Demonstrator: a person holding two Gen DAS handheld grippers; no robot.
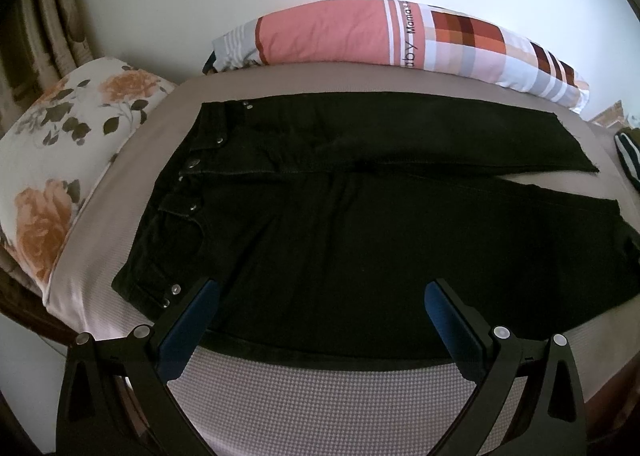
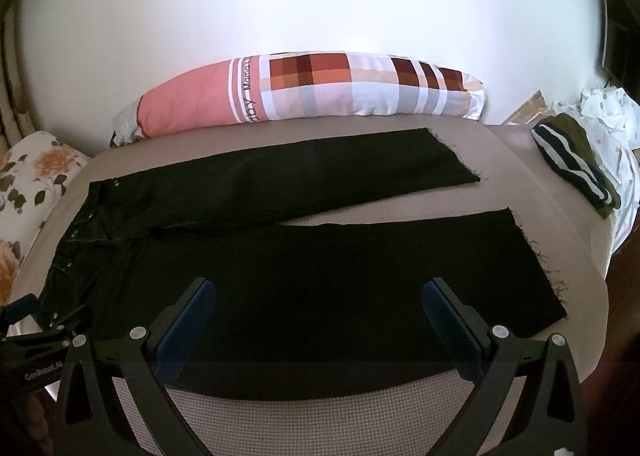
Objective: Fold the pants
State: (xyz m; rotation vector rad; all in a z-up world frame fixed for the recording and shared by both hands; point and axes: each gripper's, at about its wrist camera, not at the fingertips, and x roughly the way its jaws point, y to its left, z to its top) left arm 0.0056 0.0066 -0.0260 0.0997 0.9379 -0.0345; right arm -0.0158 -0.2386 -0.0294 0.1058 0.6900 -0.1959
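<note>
Black pants (image 1: 360,216) lie flat on the beige bed, waistband to the left, both legs spread toward the right. In the right wrist view the pants (image 2: 320,256) show their two frayed hems at the right. My left gripper (image 1: 322,292) is open and empty, hovering over the near leg close to the waistband. My right gripper (image 2: 320,292) is open and empty, above the near leg's front edge. The left gripper also shows at the left edge of the right wrist view (image 2: 44,320).
A pink and plaid bolster pillow (image 2: 304,92) lies along the back wall. A floral pillow (image 1: 64,144) sits at the left. A striped folded cloth (image 2: 576,164) and white bedding (image 2: 608,120) lie at the right. The bed's front edge (image 2: 320,416) is beneath the grippers.
</note>
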